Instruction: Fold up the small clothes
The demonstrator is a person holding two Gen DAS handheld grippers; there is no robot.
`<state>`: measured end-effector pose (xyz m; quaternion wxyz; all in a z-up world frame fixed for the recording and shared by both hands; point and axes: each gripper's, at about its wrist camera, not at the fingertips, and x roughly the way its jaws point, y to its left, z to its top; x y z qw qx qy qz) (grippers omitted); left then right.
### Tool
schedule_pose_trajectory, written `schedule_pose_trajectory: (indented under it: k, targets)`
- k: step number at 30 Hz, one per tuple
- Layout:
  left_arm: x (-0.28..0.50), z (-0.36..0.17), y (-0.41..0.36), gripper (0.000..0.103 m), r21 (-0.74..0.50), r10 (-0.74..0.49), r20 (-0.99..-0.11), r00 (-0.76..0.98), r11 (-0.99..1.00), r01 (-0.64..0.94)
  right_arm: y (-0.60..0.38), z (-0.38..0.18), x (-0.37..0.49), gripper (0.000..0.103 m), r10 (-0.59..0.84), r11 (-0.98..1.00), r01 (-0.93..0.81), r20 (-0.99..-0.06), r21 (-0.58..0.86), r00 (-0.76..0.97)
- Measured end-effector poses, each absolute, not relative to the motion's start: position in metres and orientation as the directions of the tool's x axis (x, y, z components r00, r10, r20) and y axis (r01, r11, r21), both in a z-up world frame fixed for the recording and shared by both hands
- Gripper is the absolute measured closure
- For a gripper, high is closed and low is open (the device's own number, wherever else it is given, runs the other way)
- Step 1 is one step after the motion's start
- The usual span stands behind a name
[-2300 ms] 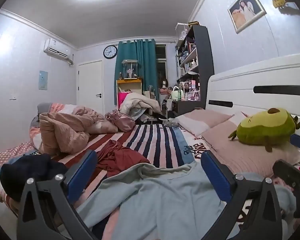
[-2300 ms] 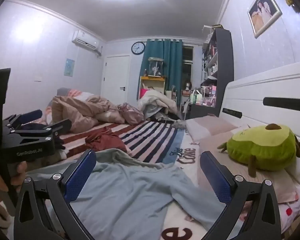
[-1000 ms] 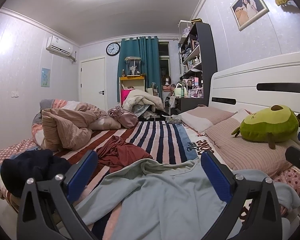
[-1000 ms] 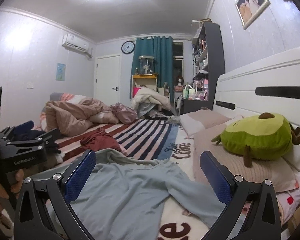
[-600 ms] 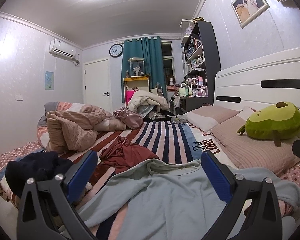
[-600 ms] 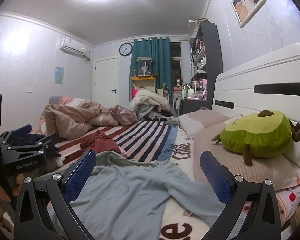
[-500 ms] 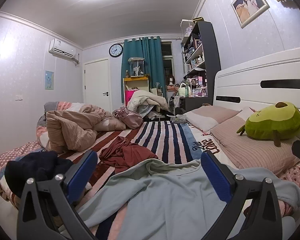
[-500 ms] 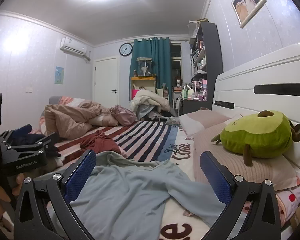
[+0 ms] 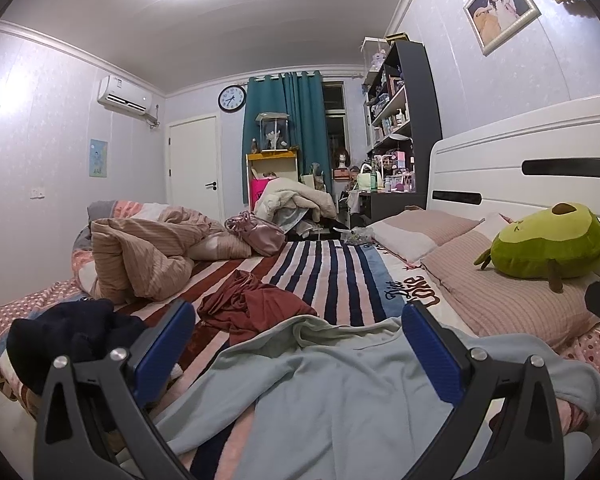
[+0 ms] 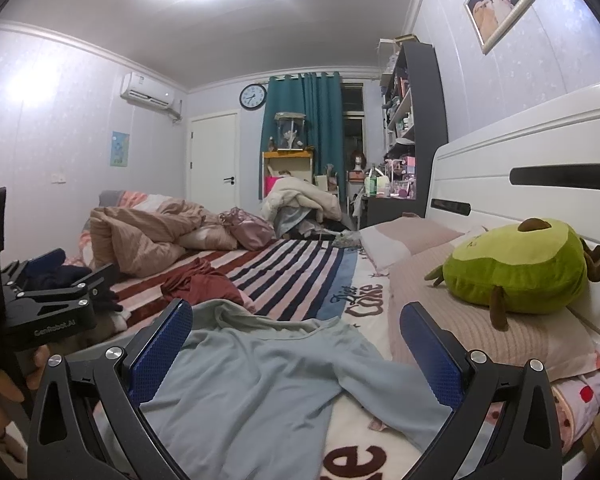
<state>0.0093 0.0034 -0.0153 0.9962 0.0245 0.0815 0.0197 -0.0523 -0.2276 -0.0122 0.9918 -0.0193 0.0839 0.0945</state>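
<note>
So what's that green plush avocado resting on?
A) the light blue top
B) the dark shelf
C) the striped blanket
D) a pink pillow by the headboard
D: the avocado plush lies on a pink ribbed pillow against the white headboard, well apart from the light blue top spread between the open right gripper.

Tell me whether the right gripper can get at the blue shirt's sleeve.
Probably yes: the right gripper is open, and the sleeve lies flat on the bed just ahead, with nothing over it.
</note>
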Motion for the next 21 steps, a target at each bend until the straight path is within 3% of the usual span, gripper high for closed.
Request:
schedule_pose_trajectory:
  k: [15, 21]
  targets:
    - [0.026, -0.030, 0.015, 0.001, 0.074, 0.101, -0.219, 0.970, 0.993, -0.087, -0.219, -0.022, -0.043, 0.000, 0.208, 0.976, -0.216, -0.190, -0.021, 0.959]
    - [0.036, -0.056, 0.045, 0.001, 0.185, 0.158, -0.305, 0.939, 0.977, -0.104, -0.213, -0.040, -0.028, 0.000, 0.227, 0.972, -0.235, -0.238, -0.008, 0.944]
